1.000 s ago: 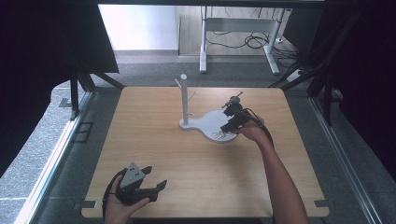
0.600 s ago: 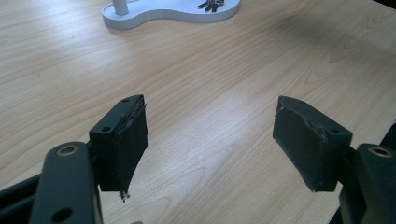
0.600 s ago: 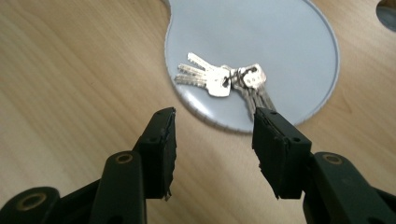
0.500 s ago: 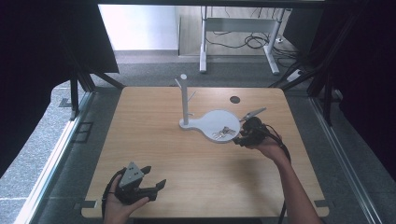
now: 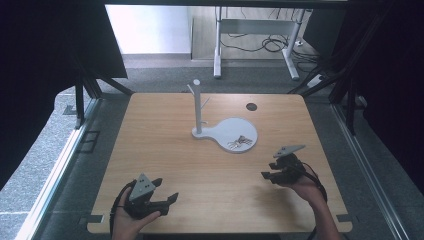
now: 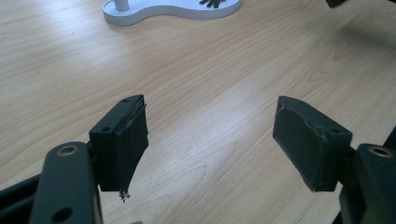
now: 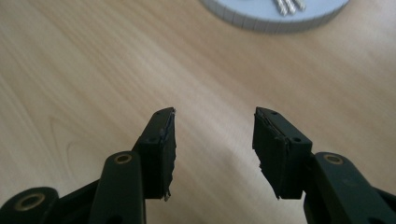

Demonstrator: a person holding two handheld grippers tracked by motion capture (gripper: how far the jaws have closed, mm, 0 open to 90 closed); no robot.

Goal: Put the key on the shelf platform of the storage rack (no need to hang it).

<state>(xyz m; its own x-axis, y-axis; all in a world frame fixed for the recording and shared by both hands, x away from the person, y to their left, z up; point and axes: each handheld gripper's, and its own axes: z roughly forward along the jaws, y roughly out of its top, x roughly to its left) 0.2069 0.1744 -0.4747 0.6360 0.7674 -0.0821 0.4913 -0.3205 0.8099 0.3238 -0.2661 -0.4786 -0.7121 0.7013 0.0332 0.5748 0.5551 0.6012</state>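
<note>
Worktop (image 5: 165, 165): pale wood-grain laminate, rectangular, matte. Stand (image 5: 225, 134): white, smooth teardrop base with upright pegged post, near centre, toward 12 o'clock of both hands. Left tongs (image 5: 167, 200): black, ridged pads, wide apart, empty, parked at 7 o'clock. Right tongs (image 5: 267, 171): partly apart, empty, at 4 o'clock of the stand. Keys (image 5: 240, 142): small metal bunch, flat on the stand's base, probably for hanging.

One white stand (image 5: 225, 133), one key bunch (image 5: 241, 142).

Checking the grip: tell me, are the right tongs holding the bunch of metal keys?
No, the bunch of metal keys lies on the white round stand base, with the right tongs empty.
</note>
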